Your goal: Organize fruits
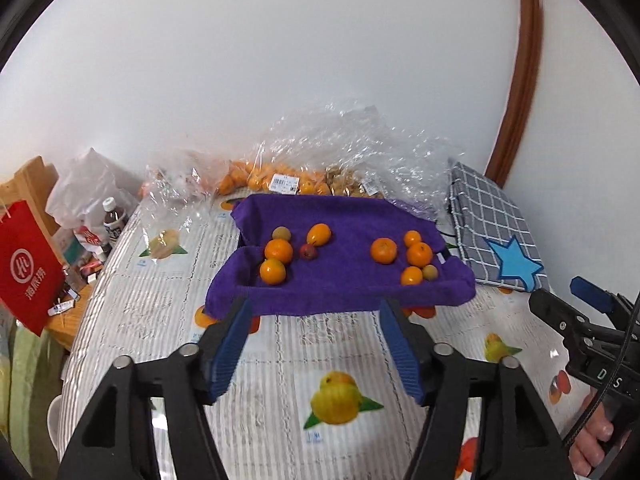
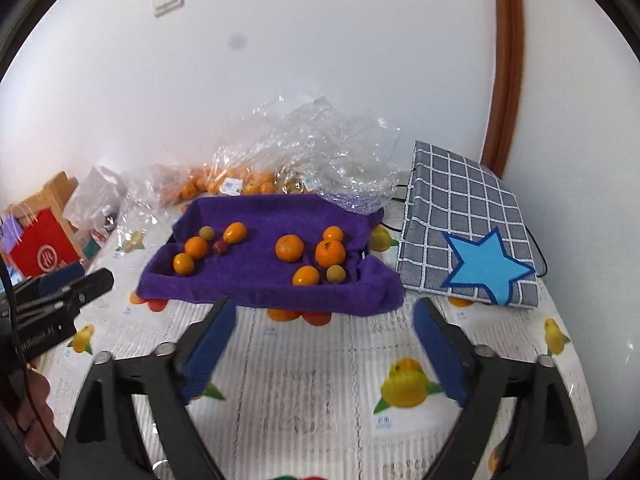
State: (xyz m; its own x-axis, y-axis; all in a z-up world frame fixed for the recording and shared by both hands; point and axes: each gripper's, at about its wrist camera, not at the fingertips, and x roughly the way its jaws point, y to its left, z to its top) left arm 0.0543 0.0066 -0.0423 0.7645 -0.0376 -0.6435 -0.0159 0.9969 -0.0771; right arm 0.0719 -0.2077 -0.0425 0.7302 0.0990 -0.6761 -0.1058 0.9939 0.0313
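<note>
A tray draped in a purple towel [image 1: 340, 292] [image 2: 264, 288] sits mid-table. On its left lie two oranges [image 1: 278, 251], an oval kumquat [image 1: 319, 234], a small red fruit [image 1: 308, 251] and a greenish-brown fruit [image 1: 281, 234]. On its right lie several oranges [image 1: 384, 250] [image 2: 289, 247] and a greenish-brown fruit [image 1: 429, 272] [image 2: 335, 273]. My left gripper [image 1: 316, 308] is open and empty, just short of the tray's front edge. My right gripper [image 2: 324, 312] is open and empty, in front of the tray's right half.
Clear plastic bags of oranges [image 1: 272, 178] and nuts lie behind the tray. A grey checked bag with a blue star [image 1: 496, 232] [image 2: 468, 236] lies right of it. A red paper bag [image 1: 24, 268], a bottle [image 1: 113, 220] and clutter stand at left. The tablecloth [image 1: 320, 352] has printed fruit.
</note>
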